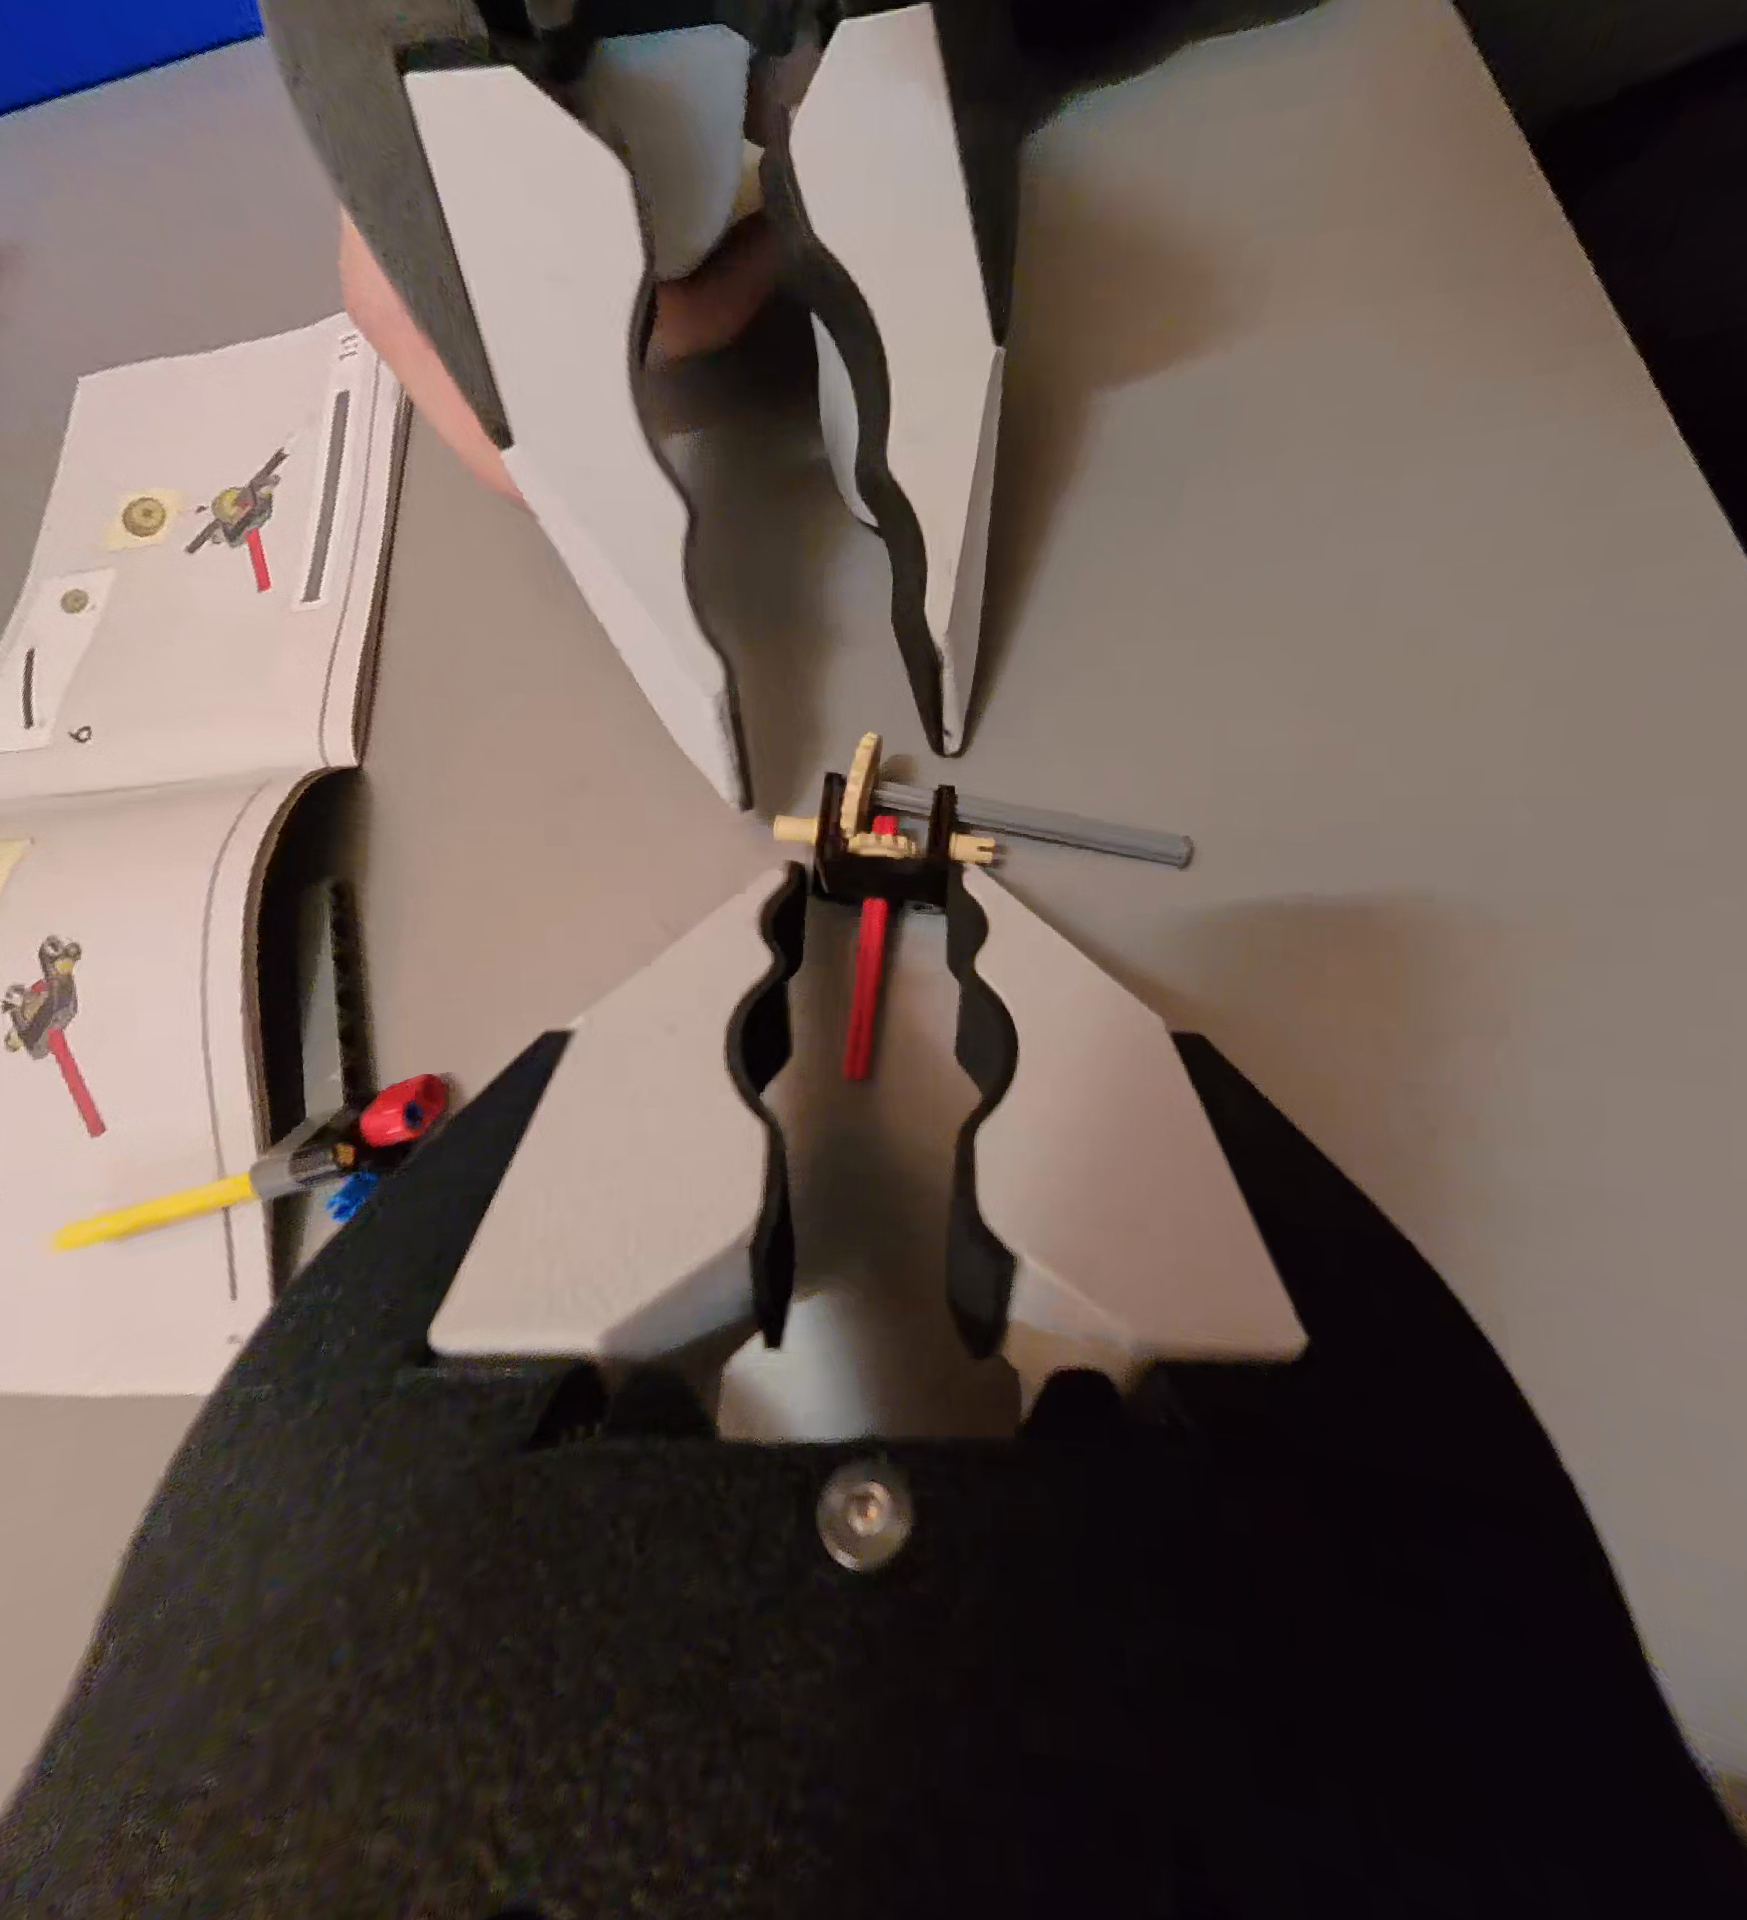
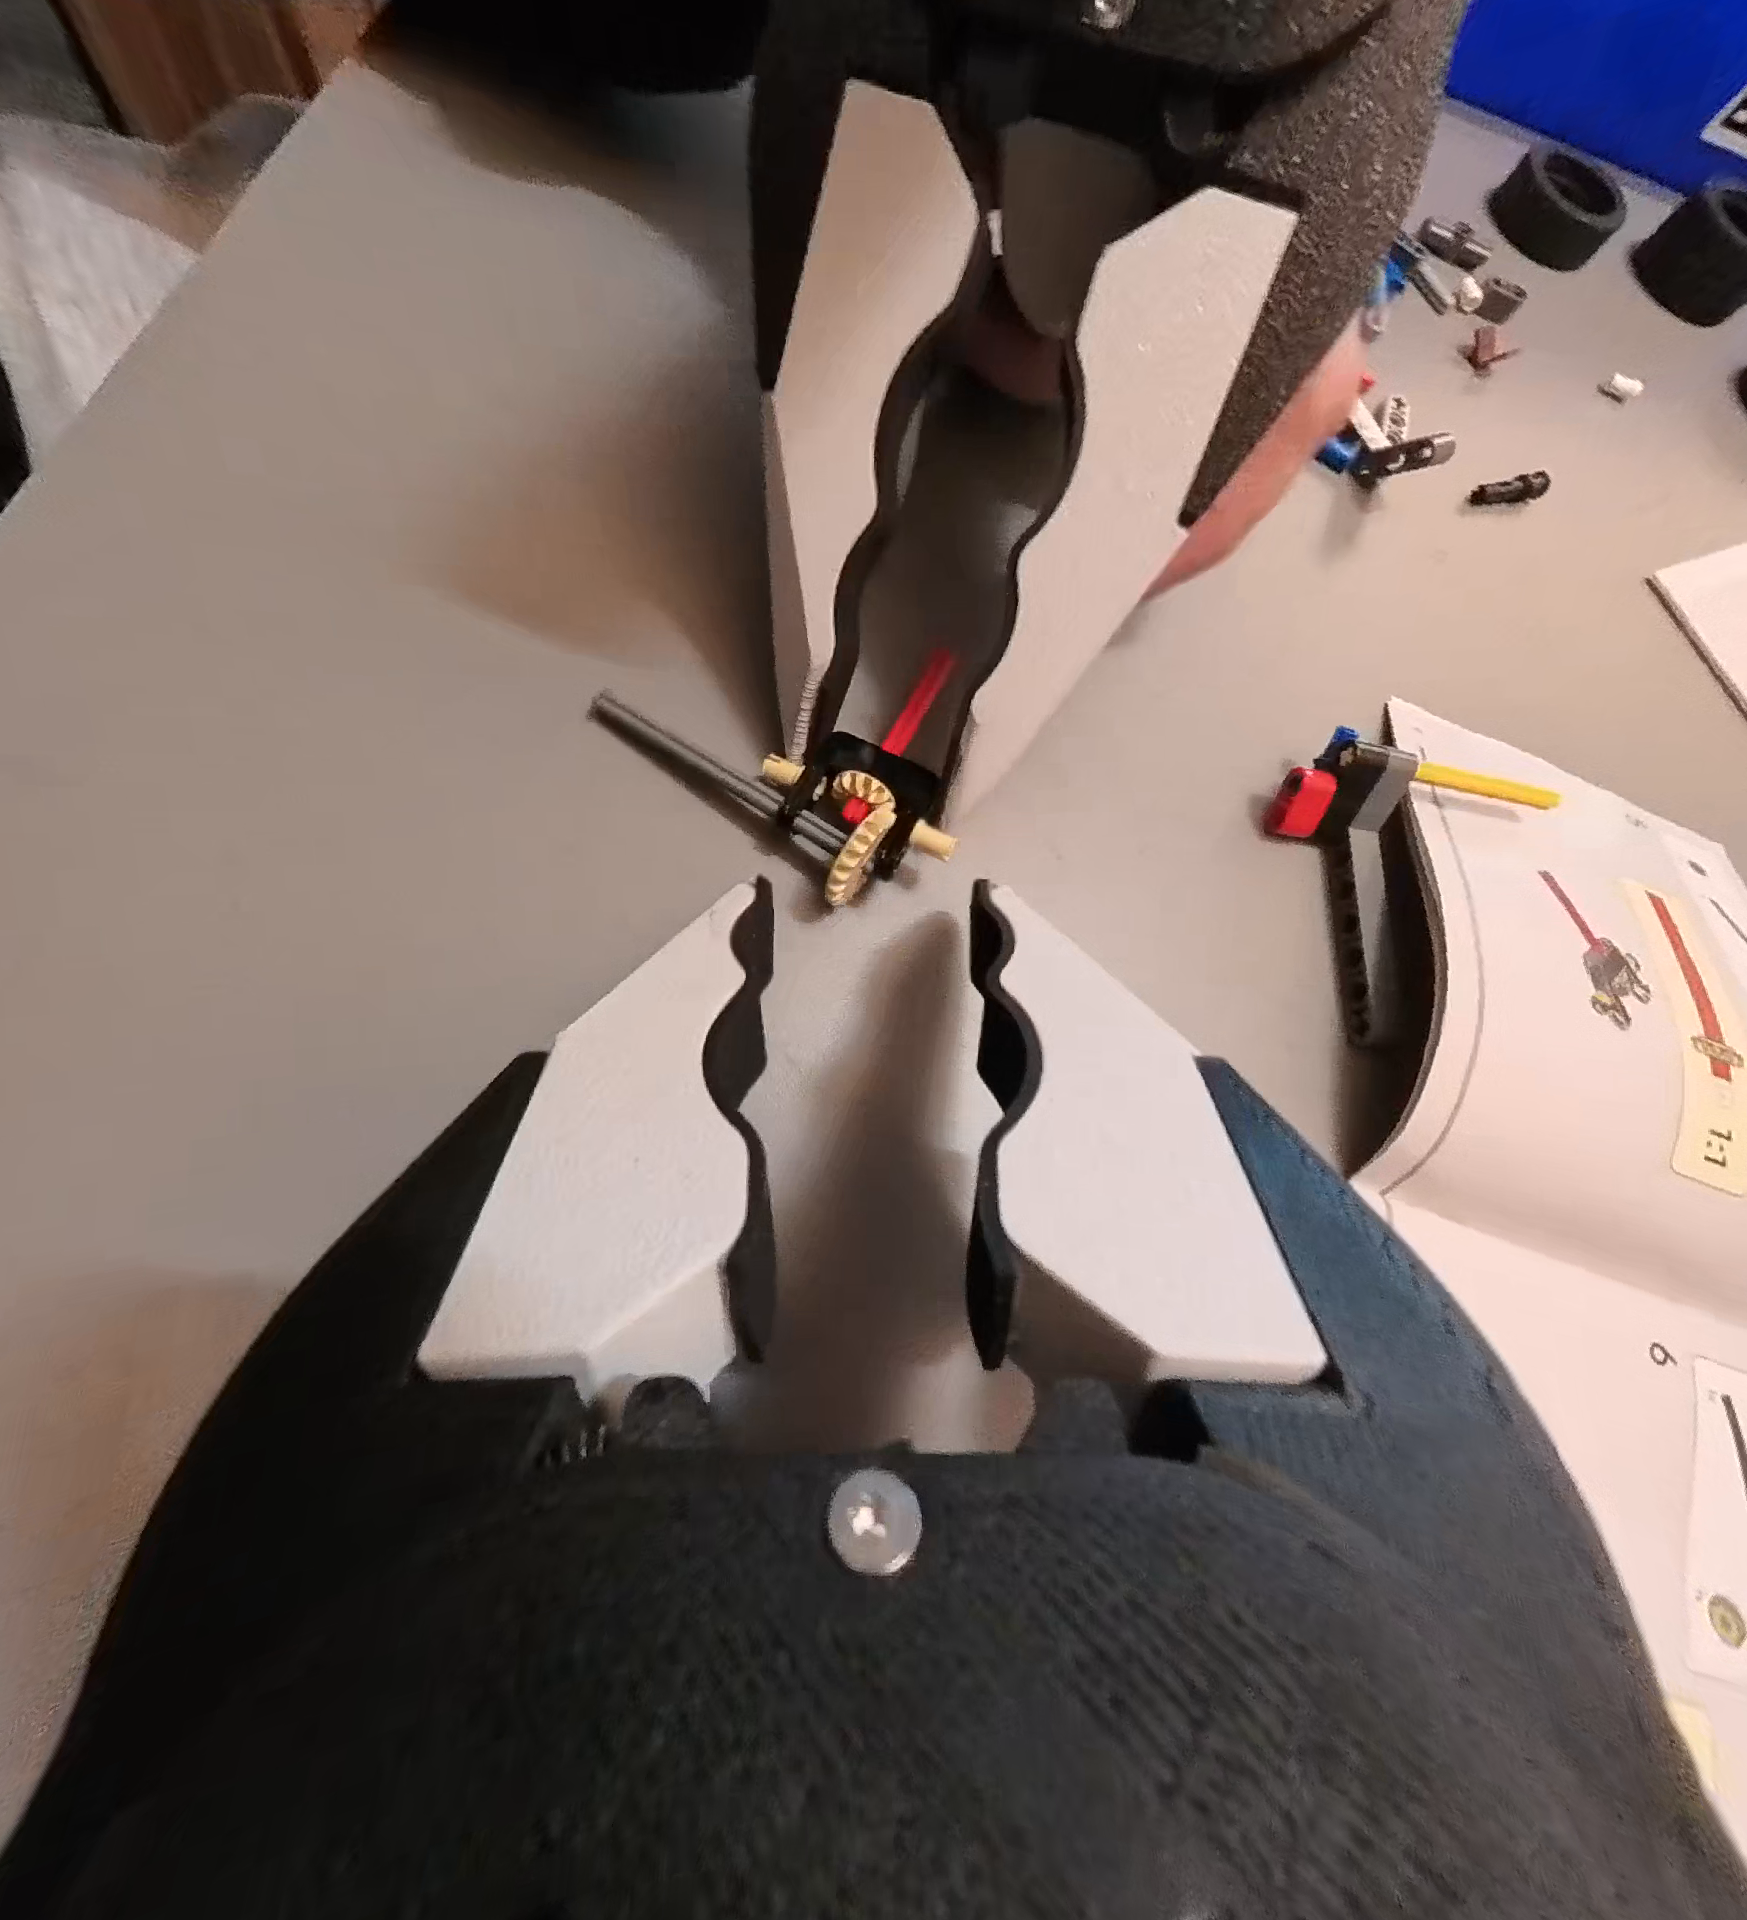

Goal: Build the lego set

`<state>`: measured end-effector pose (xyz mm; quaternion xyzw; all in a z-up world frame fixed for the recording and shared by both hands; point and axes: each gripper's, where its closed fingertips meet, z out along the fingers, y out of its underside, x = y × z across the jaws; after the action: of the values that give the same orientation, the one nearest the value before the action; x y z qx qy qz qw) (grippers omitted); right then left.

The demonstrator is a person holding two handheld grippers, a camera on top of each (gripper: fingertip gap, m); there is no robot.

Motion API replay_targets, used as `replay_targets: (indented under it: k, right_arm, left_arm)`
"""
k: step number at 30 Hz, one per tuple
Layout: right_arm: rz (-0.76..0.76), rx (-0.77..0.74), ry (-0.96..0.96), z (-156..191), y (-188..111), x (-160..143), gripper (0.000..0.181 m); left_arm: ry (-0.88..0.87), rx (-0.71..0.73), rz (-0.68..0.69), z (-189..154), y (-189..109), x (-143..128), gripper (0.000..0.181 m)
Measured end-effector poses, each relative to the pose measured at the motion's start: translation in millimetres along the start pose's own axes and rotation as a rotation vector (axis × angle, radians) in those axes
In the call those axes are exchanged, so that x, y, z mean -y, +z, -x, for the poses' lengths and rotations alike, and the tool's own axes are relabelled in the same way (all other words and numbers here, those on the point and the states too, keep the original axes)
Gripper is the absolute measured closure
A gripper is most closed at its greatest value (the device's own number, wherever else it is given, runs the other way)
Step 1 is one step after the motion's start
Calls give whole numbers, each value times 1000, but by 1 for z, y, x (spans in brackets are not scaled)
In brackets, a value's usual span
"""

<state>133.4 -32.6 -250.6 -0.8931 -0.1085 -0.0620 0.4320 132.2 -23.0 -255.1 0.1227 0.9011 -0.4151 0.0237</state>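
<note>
A small gear assembly (image 1: 879,847) rests on the grey table: a black frame with two tan bevel gears, a tan pin, a red axle (image 1: 864,987) and a long grey axle (image 1: 1056,828). My left gripper (image 1: 879,883) is shut on the black frame, with the red axle running back between its fingers. In the right wrist view, the assembly (image 2: 853,810) lies just beyond my right gripper (image 2: 871,896), which is open and empty. My left gripper (image 2: 884,769) holds it from the far side. My right gripper (image 1: 843,769) also shows in the left wrist view, opposite mine, tips apart just above the tan gear.
An open instruction booklet (image 2: 1575,1039) lies to the right of the right gripper and shows in the left wrist view (image 1: 121,623). A sub-assembly with a red piece and yellow axle (image 2: 1368,790) rests at its edge. Black tyres (image 2: 1555,208) and loose parts (image 2: 1399,436) lie far right.
</note>
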Motion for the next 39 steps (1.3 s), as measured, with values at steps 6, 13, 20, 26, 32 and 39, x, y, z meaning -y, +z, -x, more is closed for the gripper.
replay_targets:
  k: [6, 13, 20, 26, 32, 39]
  right_arm:
    - [9, 43, -7, 6, 1, -1, 160]
    - [-28, 162, 33, -6, -1, 5, 117]
    - [-9, 435, 29, 5, 13, 9, 121]
    - [-5, 388, 8, 11, 14, 10, 146]
    - [12, 222, 69, 10, 11, 7, 143]
    - [0, 258, 280, 11, 12, 13, 142]
  left_arm:
    - [-193, 85, 20, 11, -16, -7, 116]
    - [-511, 355, 12, -20, -32, 5, 129]
    - [-625, 433, 76, -42, -7, 2, 148]
    - [-481, 444, 107, -34, -13, -7, 179]
    - [-374, 400, 96, -28, -22, -17, 179]
    - [-251, 330, 84, -28, -22, -16, 179]
